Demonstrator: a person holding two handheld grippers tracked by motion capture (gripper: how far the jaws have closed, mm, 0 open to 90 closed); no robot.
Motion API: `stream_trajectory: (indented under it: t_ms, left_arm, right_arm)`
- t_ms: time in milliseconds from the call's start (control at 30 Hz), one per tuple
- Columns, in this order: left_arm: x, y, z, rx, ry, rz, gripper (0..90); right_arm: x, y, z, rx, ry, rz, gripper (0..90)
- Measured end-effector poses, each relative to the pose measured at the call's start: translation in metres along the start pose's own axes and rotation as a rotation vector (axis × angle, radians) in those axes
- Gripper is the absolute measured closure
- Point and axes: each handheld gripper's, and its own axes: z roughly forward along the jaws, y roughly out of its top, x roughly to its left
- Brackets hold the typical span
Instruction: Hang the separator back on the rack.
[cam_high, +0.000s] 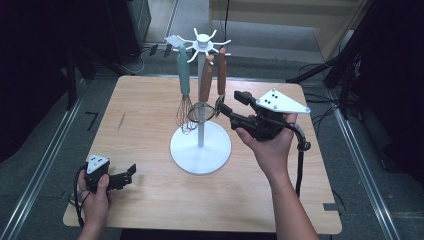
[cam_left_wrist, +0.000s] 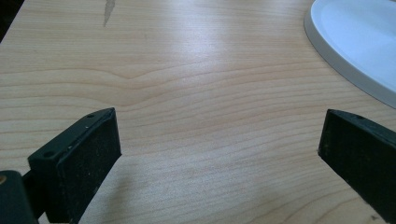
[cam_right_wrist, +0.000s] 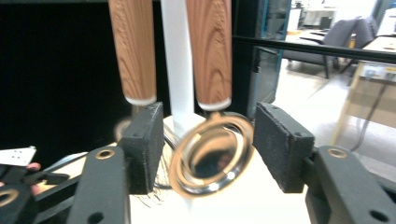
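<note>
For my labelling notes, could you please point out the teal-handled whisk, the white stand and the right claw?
Teal-handled whisk (cam_high: 183, 75), high view, on its handle.
White stand (cam_high: 200, 150), high view, on its round base.
Right claw (cam_right_wrist: 205, 154), right gripper view, midway between its fingertips.

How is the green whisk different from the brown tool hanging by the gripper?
The green whisk has a teal handle; the brown tool has a wooden one. The whisk ends in a wire cage, the brown tool in a shiny metal ring. The whisk hangs on the stand's left side, away from the right hand-held gripper; the brown tool's ring sits between its open jaws. Both hang from the white stand.
</note>
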Motion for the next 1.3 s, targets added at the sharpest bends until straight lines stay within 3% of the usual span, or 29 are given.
stream_trajectory:
  t_ms: [367, 1300]
  left_arm:
    - [0.0, 0.0, 0.0, 0.001, 0.001, 0.001, 0.0]
    - [0.0, 0.0, -0.001, 0.004, 0.003, 0.002, 0.0]
  right_arm:
    - [-0.005, -0.027, -0.011, 0.021, -0.105, 0.004, 26.6]
    - [-0.027, -0.123, -0.029, 0.128, -0.22, 0.069, 27.3]
